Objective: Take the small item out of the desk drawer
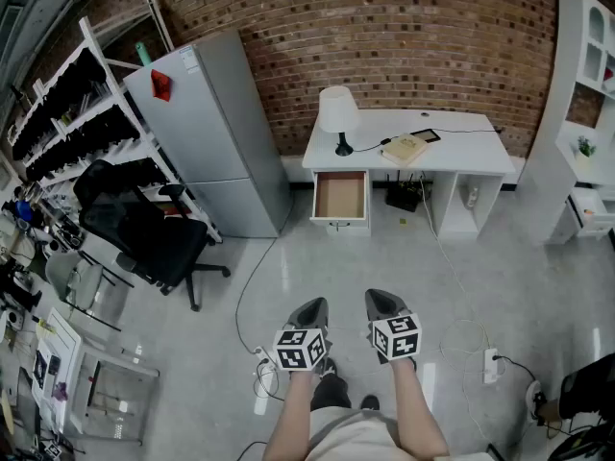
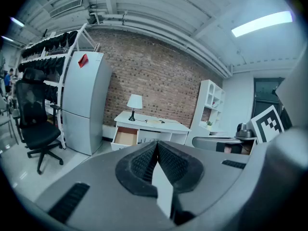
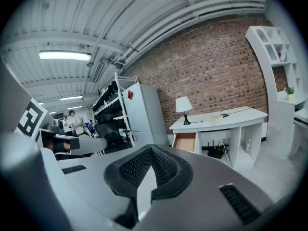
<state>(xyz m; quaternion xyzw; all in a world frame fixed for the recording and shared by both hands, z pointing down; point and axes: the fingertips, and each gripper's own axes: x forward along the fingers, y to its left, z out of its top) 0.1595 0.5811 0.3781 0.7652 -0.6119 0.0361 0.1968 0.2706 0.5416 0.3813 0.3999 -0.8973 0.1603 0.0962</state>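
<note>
A white desk (image 1: pixel 452 152) stands against the brick wall, well ahead of me. Its left drawer (image 1: pixel 341 198) is pulled open; the inside looks brown, and no small item can be made out from here. Both grippers hang low in front of the person, far from the desk. My left gripper (image 1: pixel 313 305) is shut with nothing in it, and my right gripper (image 1: pixel 379 299) is the same. In the left gripper view the left gripper (image 2: pixel 156 146) points toward the open drawer (image 2: pixel 126 136). In the right gripper view the right gripper (image 3: pixel 151 150) has the drawer (image 3: pixel 186 142) beyond it.
A grey fridge (image 1: pixel 211 133) stands left of the desk, with a black office chair (image 1: pixel 144 229) and a rack further left. A lamp (image 1: pixel 337 113) and a book (image 1: pixel 405 149) sit on the desk. A white shelf unit (image 1: pixel 577 113) is at right. Cables and a power strip (image 1: pixel 491 365) lie on the floor.
</note>
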